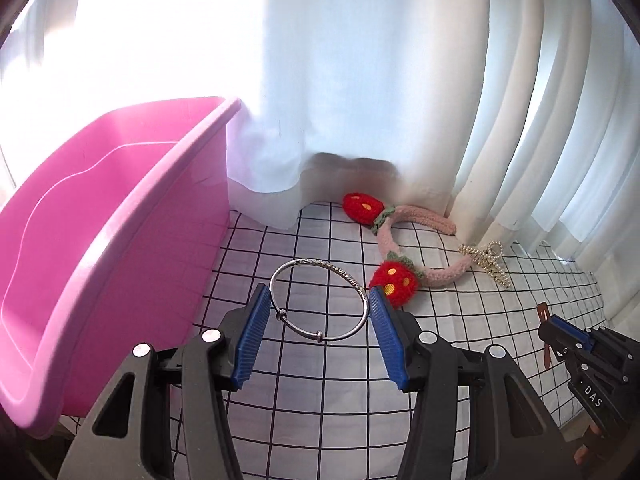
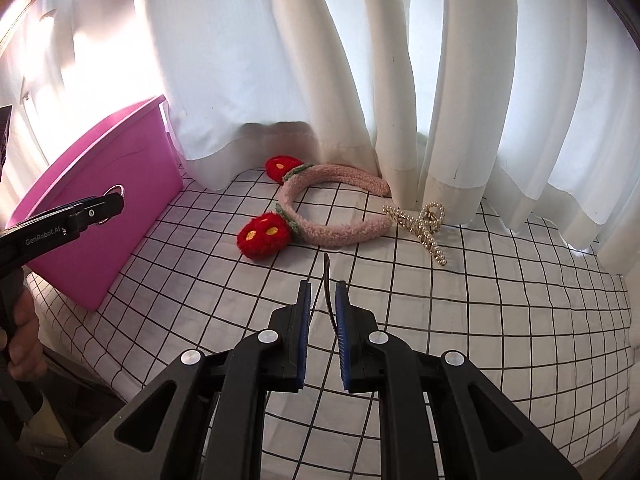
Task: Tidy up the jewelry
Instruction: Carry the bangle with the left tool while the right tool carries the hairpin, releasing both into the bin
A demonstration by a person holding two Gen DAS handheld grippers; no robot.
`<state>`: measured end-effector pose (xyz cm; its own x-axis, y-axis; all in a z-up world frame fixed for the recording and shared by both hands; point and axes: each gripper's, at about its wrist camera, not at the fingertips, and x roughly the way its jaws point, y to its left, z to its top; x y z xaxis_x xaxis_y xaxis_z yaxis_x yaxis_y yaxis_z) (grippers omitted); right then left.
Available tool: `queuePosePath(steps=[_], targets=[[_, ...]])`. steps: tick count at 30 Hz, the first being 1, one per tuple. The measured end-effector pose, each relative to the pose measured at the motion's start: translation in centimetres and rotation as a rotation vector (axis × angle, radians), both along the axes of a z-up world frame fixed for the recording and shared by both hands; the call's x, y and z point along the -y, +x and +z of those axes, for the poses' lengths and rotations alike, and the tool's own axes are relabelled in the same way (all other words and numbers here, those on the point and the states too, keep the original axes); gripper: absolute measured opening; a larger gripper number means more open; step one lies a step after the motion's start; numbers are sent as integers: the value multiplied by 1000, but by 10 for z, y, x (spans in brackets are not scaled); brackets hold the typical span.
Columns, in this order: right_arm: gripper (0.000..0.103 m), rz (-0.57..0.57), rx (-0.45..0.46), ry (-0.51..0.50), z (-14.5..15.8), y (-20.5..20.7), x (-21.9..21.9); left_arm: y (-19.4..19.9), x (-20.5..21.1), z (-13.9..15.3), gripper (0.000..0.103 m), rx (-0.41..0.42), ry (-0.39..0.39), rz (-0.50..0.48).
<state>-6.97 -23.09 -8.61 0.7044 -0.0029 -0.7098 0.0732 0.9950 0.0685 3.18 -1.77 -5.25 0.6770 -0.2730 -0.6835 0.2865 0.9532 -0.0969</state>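
Observation:
My left gripper (image 1: 318, 294) is shut on a silver bangle (image 1: 319, 299), its blue pads pressing the ring's two sides, just right of the pink bin (image 1: 132, 216). My right gripper (image 2: 322, 286) is shut on a thin brown hair clip (image 2: 328, 280) that stands on edge between its pads. It also shows in the left wrist view (image 1: 558, 330), holding the brown clip (image 1: 545, 334). A pink fuzzy headband with red strawberries (image 2: 332, 224) lies near the curtain. A pearl claw clip (image 2: 420, 226) lies to its right.
White curtains (image 2: 360, 80) hang along the far side and brush the checked tablecloth (image 2: 480, 320). The pink bin (image 2: 100, 208) stands at the left. The left gripper's arm (image 2: 64, 224) crosses in front of it.

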Motion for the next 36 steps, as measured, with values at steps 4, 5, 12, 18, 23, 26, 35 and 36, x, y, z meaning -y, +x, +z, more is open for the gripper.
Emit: queuePosePath(steps=[4,5,12,18,23,26,35,36], targets=[[12,59,55,-8,32,5,-14,-11,-15,32,50,47,-25,34],[12,76,70,-11,40,7,-19,-13,-20,39,50,55,-28,45],[12,220,172,-11,88,29,-64,-25,-62,91,50,136,-57,135],[12,355,265,18,128,57,-119,-22,-114,121,50,206,-35,252],[12,466,298,48,146,83,-172,-12,-162,128,50,227,10,357],[12,518,280,84,145,102,-203,-1,-188,121,50,210,40,406],[12,605,152,56,112,154,-291,39,-241,79,50,92,46,440],[12,603,136,54,107,160,-296,44,-244,75,50,80,43,433]])
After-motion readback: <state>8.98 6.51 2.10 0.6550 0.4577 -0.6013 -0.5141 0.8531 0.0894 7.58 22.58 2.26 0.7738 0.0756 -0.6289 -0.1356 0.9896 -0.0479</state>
